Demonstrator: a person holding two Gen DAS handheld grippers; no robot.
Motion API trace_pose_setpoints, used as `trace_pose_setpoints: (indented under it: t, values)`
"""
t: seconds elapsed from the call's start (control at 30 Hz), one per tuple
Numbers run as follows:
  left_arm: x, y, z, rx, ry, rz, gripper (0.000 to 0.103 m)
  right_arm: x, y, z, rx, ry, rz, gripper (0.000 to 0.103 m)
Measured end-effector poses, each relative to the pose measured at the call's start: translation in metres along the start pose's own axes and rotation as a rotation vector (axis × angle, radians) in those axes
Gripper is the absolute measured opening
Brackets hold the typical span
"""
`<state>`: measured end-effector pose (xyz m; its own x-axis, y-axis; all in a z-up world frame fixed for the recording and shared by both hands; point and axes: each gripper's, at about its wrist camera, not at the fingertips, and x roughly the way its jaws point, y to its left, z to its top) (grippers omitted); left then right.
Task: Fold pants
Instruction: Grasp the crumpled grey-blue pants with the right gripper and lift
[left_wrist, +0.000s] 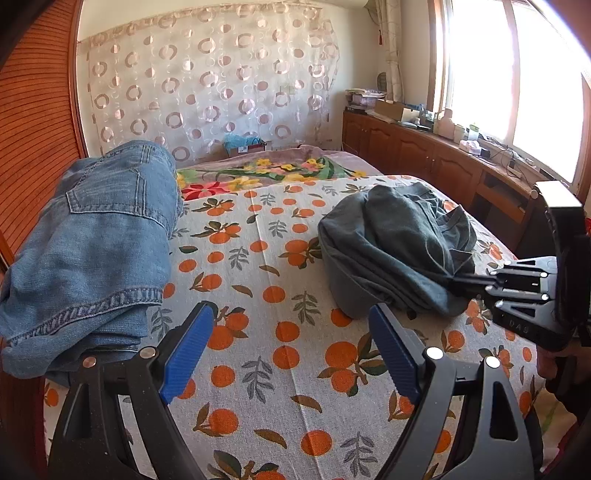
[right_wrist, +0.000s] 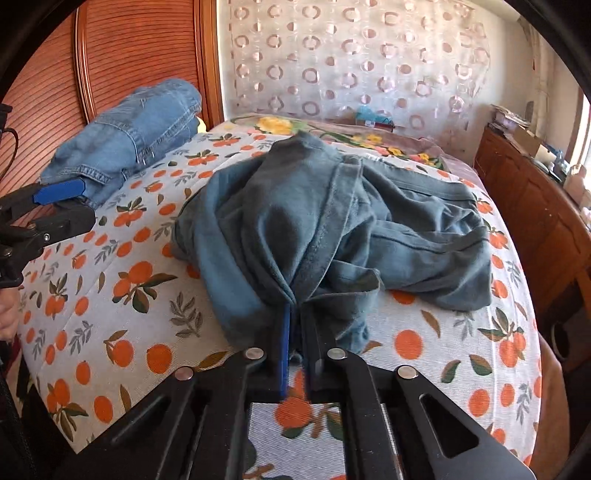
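Observation:
Dark grey-green pants (right_wrist: 332, 221) lie crumpled in a heap on the orange-print bed sheet (right_wrist: 122, 266); they also show at the right of the left wrist view (left_wrist: 391, 251). My right gripper (right_wrist: 295, 310) is shut on a bunched fold at the near edge of the pants; it enters the left wrist view from the right (left_wrist: 458, 284). My left gripper (left_wrist: 291, 321) is open and empty above the sheet (left_wrist: 273, 258), left of the pants; it shows at the left edge of the right wrist view (right_wrist: 70, 199).
Folded blue jeans (left_wrist: 99, 236) lie at the left by the wooden headboard (left_wrist: 33, 129); they also show in the right wrist view (right_wrist: 136, 133). A floral blanket (left_wrist: 258, 173) lies at the far end. A wooden cabinet (left_wrist: 424, 155) with clutter runs along the right under the window.

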<state>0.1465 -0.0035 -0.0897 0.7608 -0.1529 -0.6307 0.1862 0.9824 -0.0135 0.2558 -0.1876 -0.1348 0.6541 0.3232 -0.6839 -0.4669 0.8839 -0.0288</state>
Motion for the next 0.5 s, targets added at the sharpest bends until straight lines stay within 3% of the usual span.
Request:
trace_pose_setpoints:
  t: [0.13, 0.27, 0.5]
  values:
    - [0.002, -0.005, 0.002, 0.015, 0.014, -0.001, 0.087, -0.047, -0.016, 0.004, 0.038, -0.118, -0.025, 0.003]
    - [0.005, -0.014, 0.004, 0.033, 0.025, -0.009, 0.087, -0.093, -0.039, -0.006, 0.078, -0.198, -0.110, 0.003]
    - [0.006, -0.028, 0.005, 0.056, 0.030, -0.029, 0.087, -0.128, -0.077, -0.044, 0.160, -0.196, -0.264, 0.003]
